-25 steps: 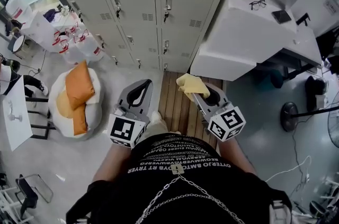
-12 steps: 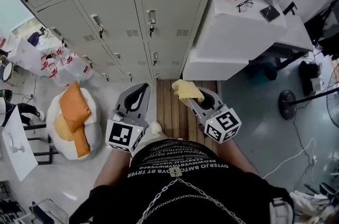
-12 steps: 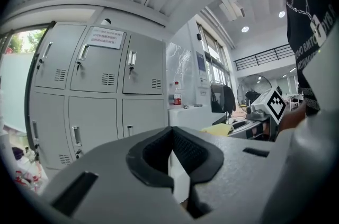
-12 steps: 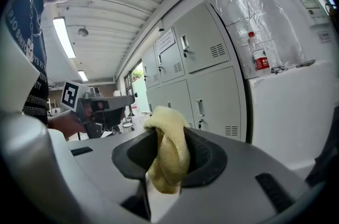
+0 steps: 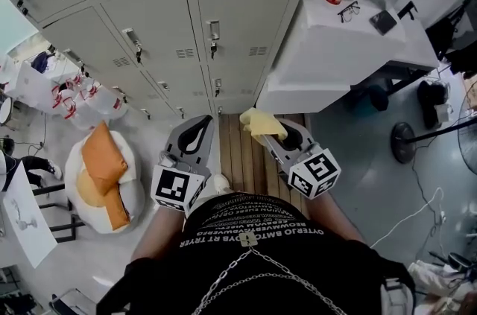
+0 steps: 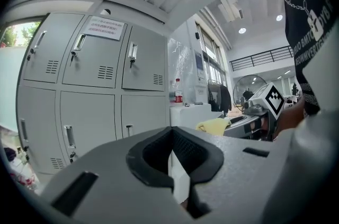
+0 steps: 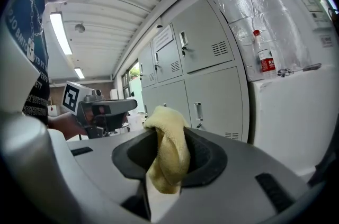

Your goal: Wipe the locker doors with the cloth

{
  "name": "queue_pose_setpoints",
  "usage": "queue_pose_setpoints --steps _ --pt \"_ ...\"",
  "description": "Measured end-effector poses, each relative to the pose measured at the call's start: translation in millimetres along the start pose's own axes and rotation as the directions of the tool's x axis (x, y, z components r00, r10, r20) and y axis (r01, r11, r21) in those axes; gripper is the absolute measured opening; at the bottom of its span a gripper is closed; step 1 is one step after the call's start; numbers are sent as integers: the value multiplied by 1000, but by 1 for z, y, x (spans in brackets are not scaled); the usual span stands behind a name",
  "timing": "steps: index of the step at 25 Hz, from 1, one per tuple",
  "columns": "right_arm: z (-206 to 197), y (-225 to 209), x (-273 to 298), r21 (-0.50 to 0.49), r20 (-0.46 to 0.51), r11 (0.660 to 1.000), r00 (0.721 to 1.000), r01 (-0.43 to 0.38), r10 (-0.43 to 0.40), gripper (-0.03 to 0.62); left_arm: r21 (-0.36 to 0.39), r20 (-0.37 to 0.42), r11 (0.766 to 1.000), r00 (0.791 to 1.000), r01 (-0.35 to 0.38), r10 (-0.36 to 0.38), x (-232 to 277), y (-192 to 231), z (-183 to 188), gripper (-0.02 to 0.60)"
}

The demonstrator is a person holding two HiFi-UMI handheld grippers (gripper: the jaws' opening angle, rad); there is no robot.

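Yellow terry cloth [image 5: 262, 123] sits pinched in the closed jaws of the right gripper [image 5: 271, 137], left gripper [image 5: 195, 133] shut and empty, both well short of the grey metal locker doors [image 5: 223, 30]; wiping not begun, every door left.

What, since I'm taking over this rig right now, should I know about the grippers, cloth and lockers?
Left gripper: shut, empty, held low in front of the body.
Right gripper: shut on the yellow cloth, which bunches up above the jaws.
Locker doors: ahead, closed; the cloth is not touching them.
Done: cloth is gripped.
Left: apparently all the wiping.
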State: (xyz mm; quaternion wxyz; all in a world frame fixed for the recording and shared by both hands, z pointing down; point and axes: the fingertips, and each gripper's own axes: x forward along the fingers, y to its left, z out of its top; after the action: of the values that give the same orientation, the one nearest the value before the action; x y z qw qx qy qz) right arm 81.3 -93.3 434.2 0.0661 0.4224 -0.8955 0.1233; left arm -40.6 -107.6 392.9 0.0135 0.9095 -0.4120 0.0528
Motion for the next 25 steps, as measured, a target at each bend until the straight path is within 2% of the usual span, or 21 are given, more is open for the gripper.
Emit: queue_pose_setpoints --steps 7,17,25 --pt "6 4 16 -19 3 999 999 34 -34 112 14 23 999 999 42 -43 4 17 6 5" --pt "16 17 42 -33 10 998 999 51 -51 112 -10 21 999 999 34 -34 -1 53 -4 5" --pt "18 -1 58 -17 6 998 998 62 -62 112 -15 22 999 999 47 -47 16 62 -7 6"
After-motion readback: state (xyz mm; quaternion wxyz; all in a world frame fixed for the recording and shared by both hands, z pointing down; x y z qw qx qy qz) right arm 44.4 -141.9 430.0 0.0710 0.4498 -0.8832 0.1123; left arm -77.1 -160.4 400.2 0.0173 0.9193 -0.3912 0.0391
